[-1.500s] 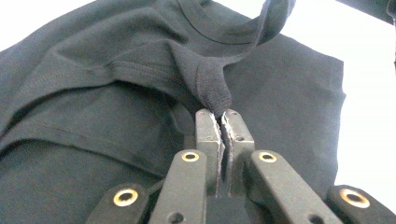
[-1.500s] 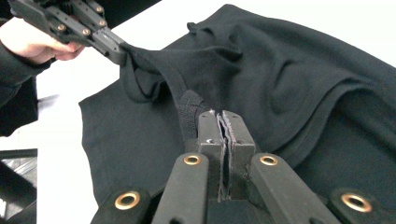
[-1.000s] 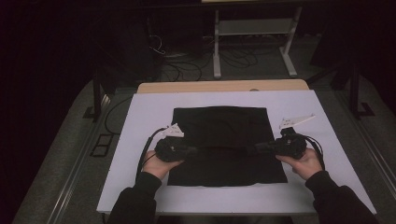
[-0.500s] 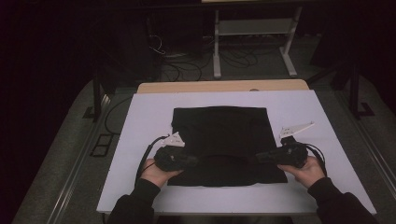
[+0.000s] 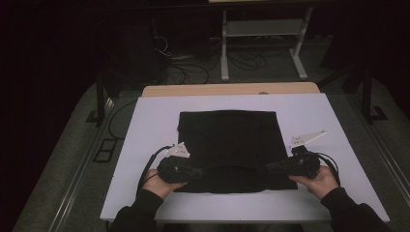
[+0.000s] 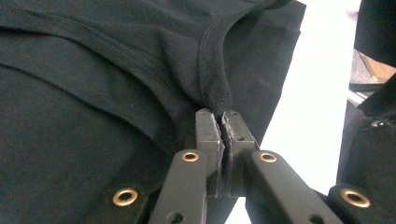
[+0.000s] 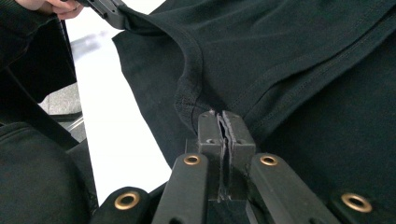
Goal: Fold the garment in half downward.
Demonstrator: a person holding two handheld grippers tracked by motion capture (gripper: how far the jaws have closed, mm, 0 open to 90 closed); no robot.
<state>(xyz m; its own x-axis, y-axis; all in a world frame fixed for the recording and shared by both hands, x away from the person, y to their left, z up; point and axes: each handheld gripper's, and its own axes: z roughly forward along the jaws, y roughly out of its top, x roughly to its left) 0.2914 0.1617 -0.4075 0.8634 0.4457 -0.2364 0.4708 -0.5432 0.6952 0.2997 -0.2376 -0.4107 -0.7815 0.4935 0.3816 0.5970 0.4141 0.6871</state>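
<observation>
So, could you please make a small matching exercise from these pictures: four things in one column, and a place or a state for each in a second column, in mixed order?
Things:
1. black shirt
2. left gripper
3. right gripper
4. white table

Places or states:
A. carries the dark cloth
B. shut on the collar, at the left of the high view
C. lies spread flat in the middle
D. shut on the collar, at the right of the high view

Pairs: 1-C, 2-B, 3-D, 4-A
</observation>
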